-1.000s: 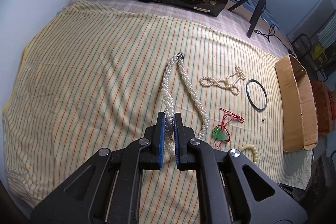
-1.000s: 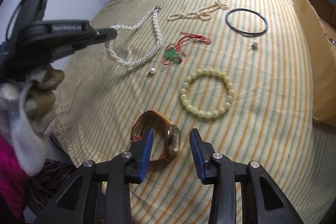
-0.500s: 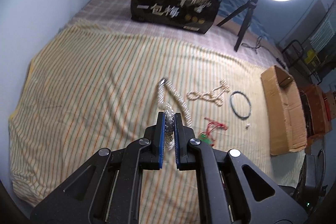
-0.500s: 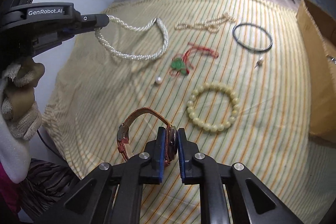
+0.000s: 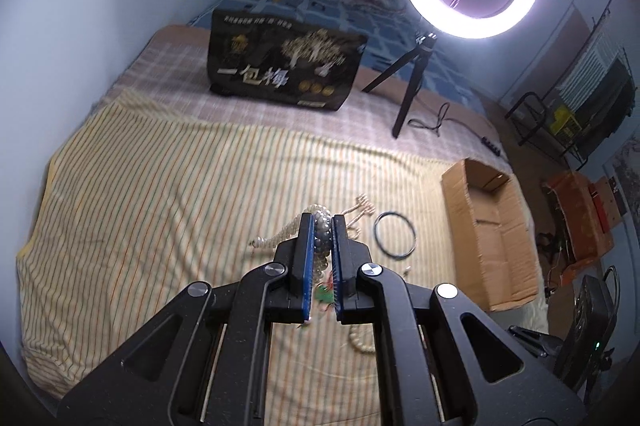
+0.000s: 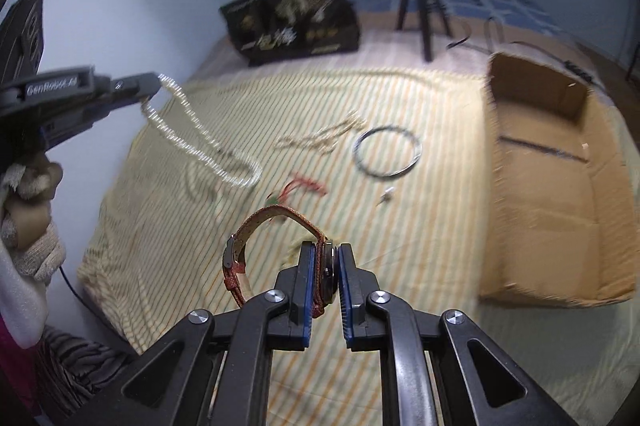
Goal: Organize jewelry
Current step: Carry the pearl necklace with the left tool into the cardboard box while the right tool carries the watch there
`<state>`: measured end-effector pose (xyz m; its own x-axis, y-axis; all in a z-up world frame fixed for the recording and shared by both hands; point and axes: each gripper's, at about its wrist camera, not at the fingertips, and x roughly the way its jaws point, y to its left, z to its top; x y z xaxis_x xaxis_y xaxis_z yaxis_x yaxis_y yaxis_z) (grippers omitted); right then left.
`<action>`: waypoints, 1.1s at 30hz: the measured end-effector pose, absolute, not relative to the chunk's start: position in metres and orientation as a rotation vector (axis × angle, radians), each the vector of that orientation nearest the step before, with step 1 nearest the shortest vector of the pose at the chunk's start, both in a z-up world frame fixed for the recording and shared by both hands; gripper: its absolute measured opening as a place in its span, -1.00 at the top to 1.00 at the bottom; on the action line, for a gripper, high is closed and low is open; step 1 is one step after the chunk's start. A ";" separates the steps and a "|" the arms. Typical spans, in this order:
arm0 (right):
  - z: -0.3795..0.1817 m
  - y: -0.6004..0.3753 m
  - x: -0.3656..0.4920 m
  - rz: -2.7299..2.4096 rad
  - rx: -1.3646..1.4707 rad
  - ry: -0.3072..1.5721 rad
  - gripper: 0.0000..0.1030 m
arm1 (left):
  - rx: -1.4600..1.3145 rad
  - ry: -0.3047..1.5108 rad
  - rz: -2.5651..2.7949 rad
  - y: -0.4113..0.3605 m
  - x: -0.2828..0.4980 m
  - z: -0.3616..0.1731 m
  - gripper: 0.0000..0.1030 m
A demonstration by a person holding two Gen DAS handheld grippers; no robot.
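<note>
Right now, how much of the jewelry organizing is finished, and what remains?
Nothing shows inside the cardboard box yet. In hand: the left gripper is shut on the pearl necklace, the right gripper on the watch. The black bangle, the red-cord pendant and a thin pearl strand lie on the striped cloth.

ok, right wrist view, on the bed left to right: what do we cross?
left gripper → pearl necklace hanging from it → red cord pendant → black bangle → cardboard box
</note>
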<state>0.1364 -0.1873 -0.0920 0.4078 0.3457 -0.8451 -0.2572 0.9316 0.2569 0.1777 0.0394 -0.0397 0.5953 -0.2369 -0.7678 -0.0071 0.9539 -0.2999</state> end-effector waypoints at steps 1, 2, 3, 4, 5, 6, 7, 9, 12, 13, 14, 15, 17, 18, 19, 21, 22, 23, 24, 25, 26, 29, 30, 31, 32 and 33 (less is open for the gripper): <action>-0.088 -0.194 0.138 0.369 0.099 1.075 0.83 | -0.287 0.918 -0.145 0.036 0.179 -0.034 0.89; -0.084 -0.201 0.141 0.358 0.108 1.064 0.83 | -0.285 0.912 -0.152 0.033 0.180 -0.030 0.89; -0.080 -0.205 0.142 0.351 0.115 1.058 0.83 | -0.284 0.907 -0.157 0.031 0.180 -0.027 0.89; -0.076 -0.213 0.144 0.338 0.124 1.047 0.82 | -0.280 0.900 -0.167 0.027 0.181 -0.022 0.89; -0.073 -0.217 0.145 0.331 0.127 1.041 0.83 | -0.278 0.896 -0.174 0.023 0.181 -0.019 0.89; -0.069 -0.225 0.147 0.314 0.129 1.028 0.83 | -0.274 0.891 -0.184 0.019 0.182 -0.014 0.89; -0.066 -0.229 0.147 0.301 0.128 1.019 0.83 | -0.270 0.887 -0.194 0.014 0.183 -0.011 0.89; -0.061 -0.239 0.148 0.280 0.128 1.004 0.83 | -0.265 0.880 -0.211 0.006 0.185 -0.004 0.89; -0.055 -0.257 0.149 0.247 0.138 0.985 0.83 | -0.252 0.865 -0.243 -0.012 0.188 0.007 0.89; -0.053 -0.264 0.149 0.234 0.140 0.980 0.83 | -0.249 0.862 -0.251 -0.017 0.188 0.010 0.89; -0.051 -0.269 0.149 0.224 0.141 0.976 0.83 | -0.245 0.859 -0.263 -0.024 0.189 0.013 0.89; -0.050 -0.275 0.150 0.210 0.142 0.972 0.83 | -0.244 0.856 -0.271 -0.029 0.189 0.016 0.89; -0.049 -0.288 0.151 0.182 0.148 0.967 0.83 | -0.242 0.851 -0.294 -0.043 0.192 0.021 0.89; -0.049 -0.294 0.151 0.170 0.154 0.966 0.83 | -0.242 0.849 -0.306 -0.051 0.194 0.024 0.89; -0.050 -0.302 0.151 0.155 0.161 0.965 0.83 | -0.239 0.848 -0.316 -0.058 0.195 0.027 0.89; -0.052 -0.315 0.151 0.127 0.170 0.968 0.83 | -0.229 0.843 -0.337 -0.073 0.198 0.031 0.89; -0.053 -0.320 0.151 0.115 0.171 0.969 0.83 | -0.223 0.842 -0.348 -0.080 0.199 0.033 0.89; -0.054 -0.326 0.150 0.105 0.171 0.971 0.83 | -0.219 0.840 -0.362 -0.088 0.200 0.035 0.89; -0.055 -0.331 0.150 0.094 0.172 0.973 0.83 | -0.216 0.839 -0.372 -0.095 0.201 0.036 0.89; -0.057 -0.337 0.149 0.083 0.172 0.976 0.83 | -0.210 0.837 -0.385 -0.104 0.203 0.038 0.89; -0.058 -0.342 0.148 0.072 0.172 0.979 0.83 | -0.204 0.836 -0.396 -0.113 0.204 0.041 0.89; -0.062 -0.358 0.146 0.047 0.178 0.987 0.83 | -0.193 0.837 -0.423 -0.135 0.209 0.042 0.89; -0.063 -0.362 0.145 0.041 0.180 0.989 0.83 | -0.192 0.840 -0.433 -0.144 0.211 0.042 0.89; -0.064 -0.366 0.144 0.035 0.183 0.993 0.83 | -0.190 0.841 -0.440 -0.150 0.213 0.043 0.89; -0.066 -0.370 0.144 0.028 0.188 0.995 0.83 | -0.188 0.842 -0.447 -0.156 0.214 0.043 0.89; -0.066 -0.373 0.142 0.024 0.191 0.997 0.83 | -0.187 0.844 -0.454 -0.163 0.217 0.044 0.89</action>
